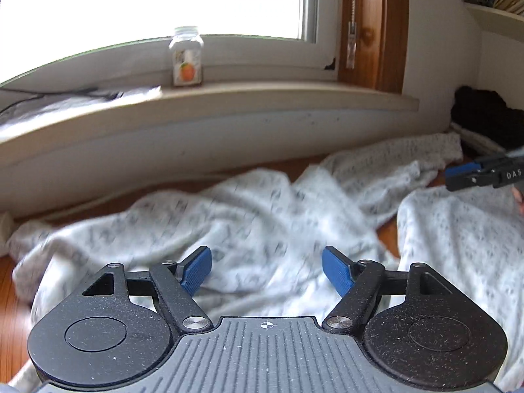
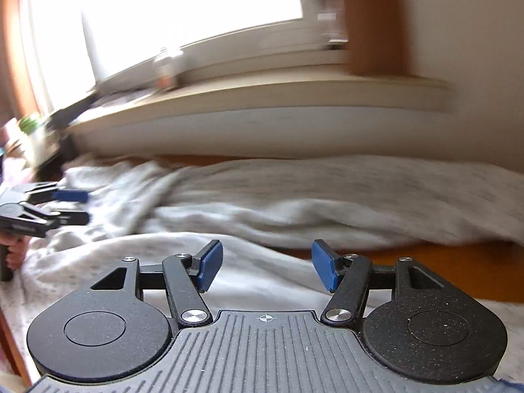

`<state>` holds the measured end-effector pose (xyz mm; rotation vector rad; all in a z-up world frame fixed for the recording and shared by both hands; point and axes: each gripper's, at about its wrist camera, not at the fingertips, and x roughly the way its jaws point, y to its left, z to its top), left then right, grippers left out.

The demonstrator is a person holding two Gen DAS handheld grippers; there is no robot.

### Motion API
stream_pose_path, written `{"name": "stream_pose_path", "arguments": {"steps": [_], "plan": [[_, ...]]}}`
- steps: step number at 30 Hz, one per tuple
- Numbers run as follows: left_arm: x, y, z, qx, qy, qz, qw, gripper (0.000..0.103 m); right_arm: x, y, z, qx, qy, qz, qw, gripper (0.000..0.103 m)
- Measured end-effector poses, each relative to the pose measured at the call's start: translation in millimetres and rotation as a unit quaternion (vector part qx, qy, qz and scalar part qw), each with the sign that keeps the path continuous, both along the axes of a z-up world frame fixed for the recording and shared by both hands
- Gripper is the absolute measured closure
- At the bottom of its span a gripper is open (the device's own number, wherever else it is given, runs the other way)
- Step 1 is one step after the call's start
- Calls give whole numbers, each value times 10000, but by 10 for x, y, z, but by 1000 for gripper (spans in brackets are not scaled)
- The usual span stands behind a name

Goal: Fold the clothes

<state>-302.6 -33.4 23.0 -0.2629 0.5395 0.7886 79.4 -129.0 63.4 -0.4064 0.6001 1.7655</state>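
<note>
The garment (image 1: 262, 216), white with a grey speckle, is lying rumpled on the wooden floor (image 1: 13, 298) under the window sill (image 1: 229, 98). One long part is running off toward the wall, another fold is lying nearer me on the right. I am between grips here, I judge: nothing held, cloth not yet squared up, no clean fold showing.

My left tongs (image 1: 267, 273) are standing wide with nothing between the blue pads (image 1: 196, 271); the cloth is lying just below and ahead of them, apart from the pads. My right tongs (image 2: 267, 270) are standing wide too, empty, hovering over the near fold, with the bunched ridge of cloth ahead and bare floor to their right. From the right view the left tongs are sitting off to the left over the cloth, a hand (image 2: 14, 252) under them.

Next move, I reckon: I am needing two edges or corners to pinch, one per tong, then pull flat. Blur is hiding the hems, so I cannot tell which edge is which.

A bottle (image 1: 186, 55) is standing on the sill, well apart.
</note>
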Motion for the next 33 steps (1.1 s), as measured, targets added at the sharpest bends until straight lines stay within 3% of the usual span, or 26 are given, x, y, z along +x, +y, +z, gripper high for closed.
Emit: {"name": "stream_pose_path", "arguments": {"steps": [6,9,17,24,27,30,33], "plan": [[-273,-106,82,46,-253,227,9994,26,-849,174,57,38,-128,925,9956,43],[-532,-156,192,120,-386,383,9985,26,-1143,189,-79,-81,-400,1204,9919,43],[-1435,-8,445,215,-433,1195,9917,26,-1204,181,-161,-77,-601,1090,9922,36],[-2077,42,324,-116,-384,1604,9862,52,-1330,140,-113,268,-1116,1012,9882,34],[-2187,-18,244,-274,-334,1576,9866,59,-1527,208,63,535,-967,1165,9870,34],[-2189,-93,197,-370,-275,1454,9883,59,-1884,377,187,706,-899,1463,9826,34],[-2138,-171,183,-410,-207,1267,9909,59,-2321,682,198,517,-545,1881,9793,39]]}}
